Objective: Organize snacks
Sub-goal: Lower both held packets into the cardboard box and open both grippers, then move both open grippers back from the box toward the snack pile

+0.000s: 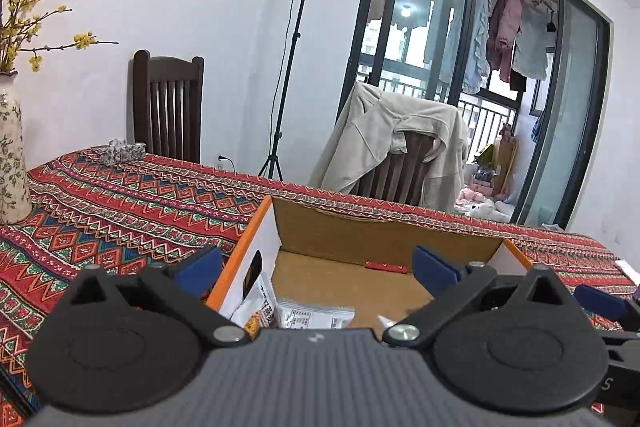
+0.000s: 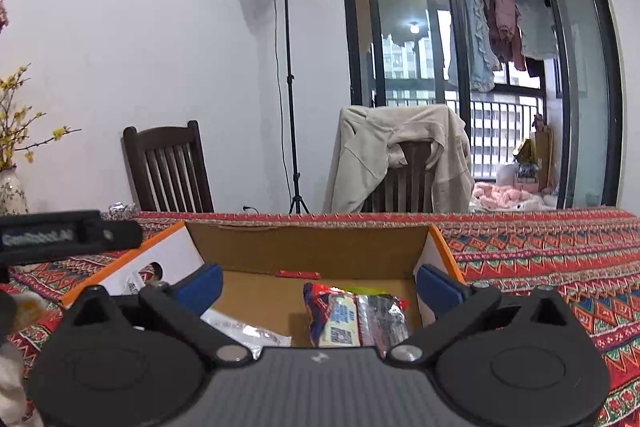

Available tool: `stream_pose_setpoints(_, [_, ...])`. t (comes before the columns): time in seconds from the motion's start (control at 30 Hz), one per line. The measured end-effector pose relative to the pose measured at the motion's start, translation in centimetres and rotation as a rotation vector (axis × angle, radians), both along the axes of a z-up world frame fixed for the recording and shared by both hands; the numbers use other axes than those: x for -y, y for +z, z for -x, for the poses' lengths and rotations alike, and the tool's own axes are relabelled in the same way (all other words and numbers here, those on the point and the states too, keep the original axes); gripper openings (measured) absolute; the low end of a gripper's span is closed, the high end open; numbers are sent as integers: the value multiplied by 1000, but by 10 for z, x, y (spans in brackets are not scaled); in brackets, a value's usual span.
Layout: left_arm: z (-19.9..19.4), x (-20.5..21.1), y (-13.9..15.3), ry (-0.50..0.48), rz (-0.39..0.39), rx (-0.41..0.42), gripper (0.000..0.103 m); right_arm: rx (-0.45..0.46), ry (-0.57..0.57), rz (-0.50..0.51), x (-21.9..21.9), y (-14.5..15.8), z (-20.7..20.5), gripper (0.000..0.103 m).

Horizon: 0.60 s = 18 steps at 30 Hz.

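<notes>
Both your left gripper [image 1: 316,269] and right gripper [image 2: 318,283] hang spread, empty, over the box [image 2: 312,247]; next, fetch another snack.

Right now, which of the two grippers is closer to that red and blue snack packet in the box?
Right. The right gripper hangs open just above the red and blue packet, which lies between its fingers. The left gripper is open over the box's other side.

Patterned red tablecloth [image 1: 120,211] under an open cardboard box [image 1: 384,231], floral vase [image 1: 10,155] and small wrapped box [image 1: 122,151].
</notes>
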<state>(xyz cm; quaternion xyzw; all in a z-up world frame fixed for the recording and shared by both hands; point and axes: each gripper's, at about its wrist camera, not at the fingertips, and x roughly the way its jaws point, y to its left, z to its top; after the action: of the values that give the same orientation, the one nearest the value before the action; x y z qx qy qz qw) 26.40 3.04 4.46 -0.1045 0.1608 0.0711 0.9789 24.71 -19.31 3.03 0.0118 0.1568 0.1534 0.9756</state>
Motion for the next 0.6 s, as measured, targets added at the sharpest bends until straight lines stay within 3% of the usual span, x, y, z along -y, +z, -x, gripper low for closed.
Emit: stream_pose_setpoints(0.6, [0,-2,-3,-5,4,-22,103,8,-12,0,1,2,-1,103])
